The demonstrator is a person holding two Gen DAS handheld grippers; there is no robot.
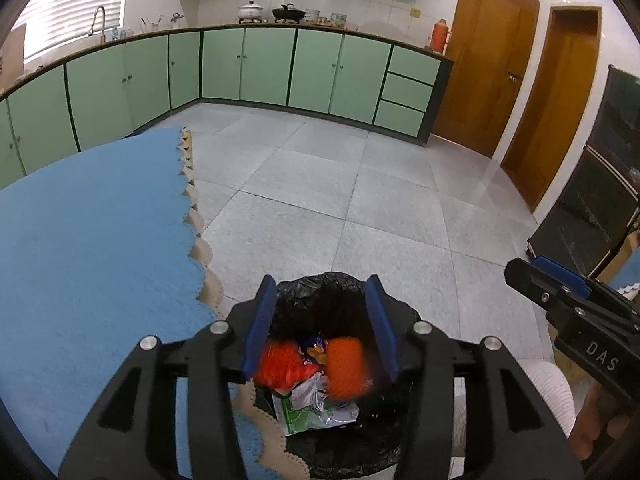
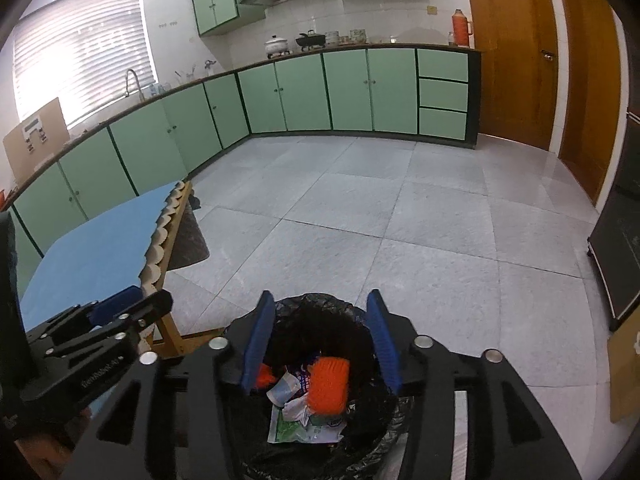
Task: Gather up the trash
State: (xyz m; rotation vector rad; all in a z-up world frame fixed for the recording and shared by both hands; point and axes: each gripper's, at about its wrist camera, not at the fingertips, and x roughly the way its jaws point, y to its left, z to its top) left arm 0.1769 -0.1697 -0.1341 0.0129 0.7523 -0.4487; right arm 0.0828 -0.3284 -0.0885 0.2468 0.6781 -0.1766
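Two grippers over one bin. Left gripper (image 1: pixel 320 320): jaws spread, empty. Right gripper (image 2: pixel 322 338): jaws spread, empty. Trash bin (image 1: pixel 408 316), black liner (image 2: pixel 320 304), on the tiled floor (image 1: pixel 340 200) beside a blue-topped table (image 1: pixel 92 240). Contents: two orange wrappers (image 1: pixel 346 366), a crumpled white carton (image 2: pixel 282 390), a green-and-white packet (image 1: pixel 308 416), a printed wrapper between them. Handling, by judgement: all light, soft, crushable; film slippery. Liner thin, tears easily; best taken at the gathered rim, both sides.

Black bin liner (image 1: pixel 308 292); orange wrappers (image 1: pixel 347 366), green-white packet (image 2: pixel 298 428) inside; blue mat (image 1: pixel 88 240) at left; mint-green cabinets (image 1: pixel 264 66) above; grey speckled floor tiles (image 2: pixel 360 220)
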